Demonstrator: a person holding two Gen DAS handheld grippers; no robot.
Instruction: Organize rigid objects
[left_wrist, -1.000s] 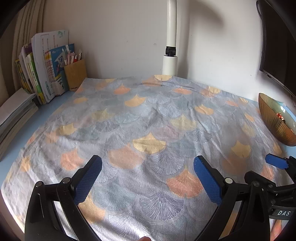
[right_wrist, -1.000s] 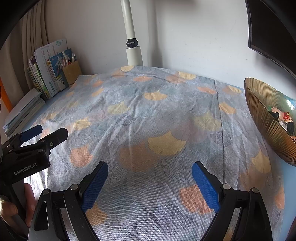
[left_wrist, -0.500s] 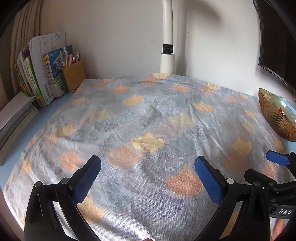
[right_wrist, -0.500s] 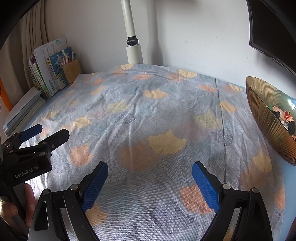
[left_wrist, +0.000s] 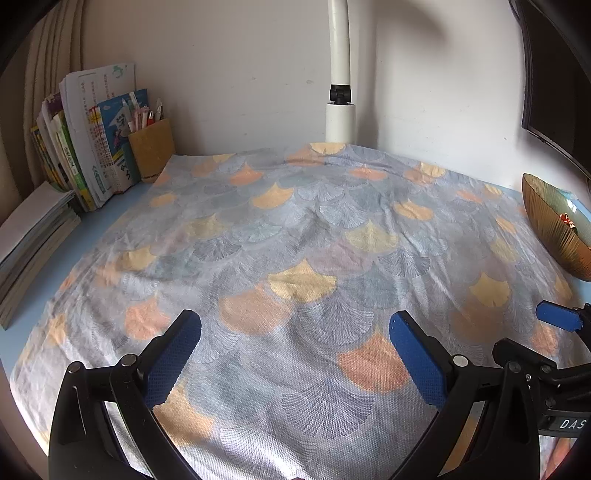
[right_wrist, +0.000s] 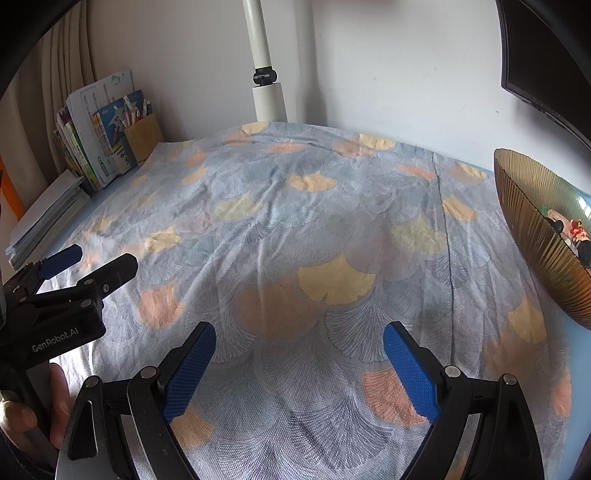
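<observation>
The bowl (right_wrist: 532, 236) — ribbed, gold-brown — sits at the right edge of the table, just off the cloth's (right_wrist: 295, 221) right border, and holds a few small figurines (right_wrist: 565, 229) (too small to make out further). The cloth, printed with fan-shaped leaves in grey, yellow and orange, covers most of the table and lies bare in its middle. Both grippers hover low over its near edge: the right gripper (right_wrist: 297, 360) has its blue pads spread wide with nothing between them, and the left gripper (left_wrist: 293, 347) is released the same way — empty. At the far left corner stand books (left_wrist: 92, 147) and a pen cup (left_wrist: 151, 147); a white pole (left_wrist: 340, 74) rises at the back wall.
</observation>
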